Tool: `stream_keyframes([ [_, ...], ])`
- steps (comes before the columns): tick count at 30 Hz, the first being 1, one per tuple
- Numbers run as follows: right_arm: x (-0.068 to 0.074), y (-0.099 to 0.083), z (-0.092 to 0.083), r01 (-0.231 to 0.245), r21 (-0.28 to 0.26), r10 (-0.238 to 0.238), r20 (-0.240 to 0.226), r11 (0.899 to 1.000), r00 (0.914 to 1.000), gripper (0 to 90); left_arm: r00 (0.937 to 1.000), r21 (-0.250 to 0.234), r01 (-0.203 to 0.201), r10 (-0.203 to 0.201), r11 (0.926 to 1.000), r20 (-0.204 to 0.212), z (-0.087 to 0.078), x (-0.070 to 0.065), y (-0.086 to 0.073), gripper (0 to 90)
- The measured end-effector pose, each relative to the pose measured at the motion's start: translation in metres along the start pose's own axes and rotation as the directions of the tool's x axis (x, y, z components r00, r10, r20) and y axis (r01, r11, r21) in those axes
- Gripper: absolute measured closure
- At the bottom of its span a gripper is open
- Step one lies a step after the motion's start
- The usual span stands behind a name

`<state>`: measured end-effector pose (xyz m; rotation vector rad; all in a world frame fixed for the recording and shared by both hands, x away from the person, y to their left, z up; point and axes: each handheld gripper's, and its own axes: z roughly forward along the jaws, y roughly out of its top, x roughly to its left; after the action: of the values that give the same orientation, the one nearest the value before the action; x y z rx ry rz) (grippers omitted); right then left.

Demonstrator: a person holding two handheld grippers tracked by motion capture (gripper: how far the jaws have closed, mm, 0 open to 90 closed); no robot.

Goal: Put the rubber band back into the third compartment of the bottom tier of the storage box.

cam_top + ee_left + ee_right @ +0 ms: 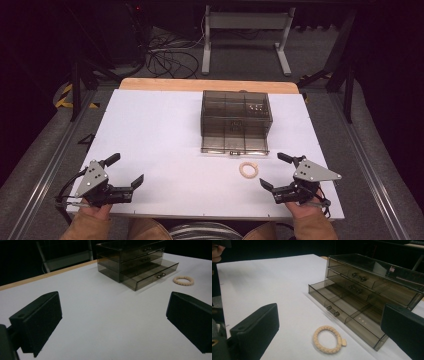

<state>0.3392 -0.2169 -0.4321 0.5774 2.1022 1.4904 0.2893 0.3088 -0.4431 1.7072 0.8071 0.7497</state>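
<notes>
Bracelet (327, 339): braided, cream, one small tag at its rim. We find it flat on the white table (155, 130), just in front of the drawer box and nearer our right gripper (283, 172) than our left.

Drawer box (235, 121): smoked clear plastic, three tiers. The bottom drawer (347, 312) is pulled out toward us, its divided compartments bare, which we judge leaves it ready to take the bracelet.

Right gripper: jaws spread wide, holding nothing, resting at the near right corner with the bracelet ahead between its jaw lines.

Left gripper (121, 171): jaws likewise wide apart and empty, parked at the near left, well apart from both items.

Room: broad bare table lies left of the box. The bracelet sits close to the drawer front, so we judge that a grasp must come from our side. The right table edge runs near the right gripper.
</notes>
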Motion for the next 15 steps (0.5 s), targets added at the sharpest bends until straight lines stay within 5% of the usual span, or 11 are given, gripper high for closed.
stream_keyframes([
  [15, 0.0004, 0.0009, 0.0011, 0.0, 0.02, 0.0, -0.004, 1.0, 1.0, 4.0, 0.9998, 0.002, -0.01, 0.01, 0.9999, -0.014, -0.0013, -0.0006, 0.0005, 1.4],
])
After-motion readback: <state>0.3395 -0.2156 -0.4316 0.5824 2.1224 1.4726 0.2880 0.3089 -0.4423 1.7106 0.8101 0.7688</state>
